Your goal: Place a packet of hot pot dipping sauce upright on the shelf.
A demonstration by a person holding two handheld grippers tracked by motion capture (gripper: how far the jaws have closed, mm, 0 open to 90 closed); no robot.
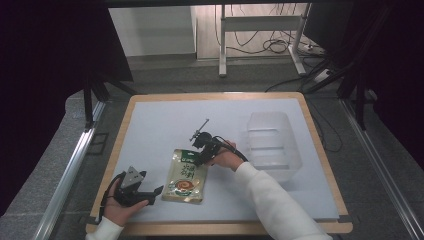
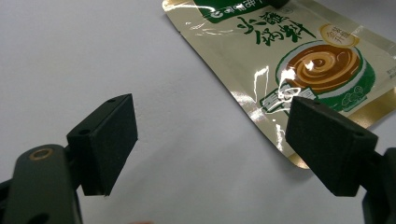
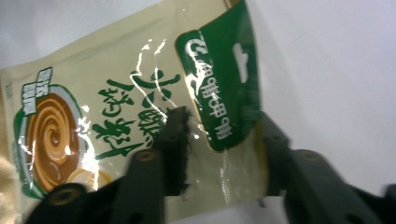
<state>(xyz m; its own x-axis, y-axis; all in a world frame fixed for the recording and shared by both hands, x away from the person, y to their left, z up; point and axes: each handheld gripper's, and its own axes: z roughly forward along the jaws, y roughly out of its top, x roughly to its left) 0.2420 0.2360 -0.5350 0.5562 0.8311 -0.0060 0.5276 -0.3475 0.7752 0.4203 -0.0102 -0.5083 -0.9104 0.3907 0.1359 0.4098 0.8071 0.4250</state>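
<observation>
On the table (image 1: 150,120), right gripper (image 1: 202,150) fingers pinch the sauce pouch (image 1: 187,176) top; left gripper (image 1: 150,192) gapes idle. Next: lift toward the clear bin (image 1: 272,145).

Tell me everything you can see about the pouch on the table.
The pouch is a flat, glossy foil-look packet, pale gold with a green header band, green lettering and a picture of a brown swirl in a green bowl. It lies face up on the white table, near its front edge. The right tool has its jaws around the header end. The left tool sits open beside the pouch's other end, not touching it.
</observation>
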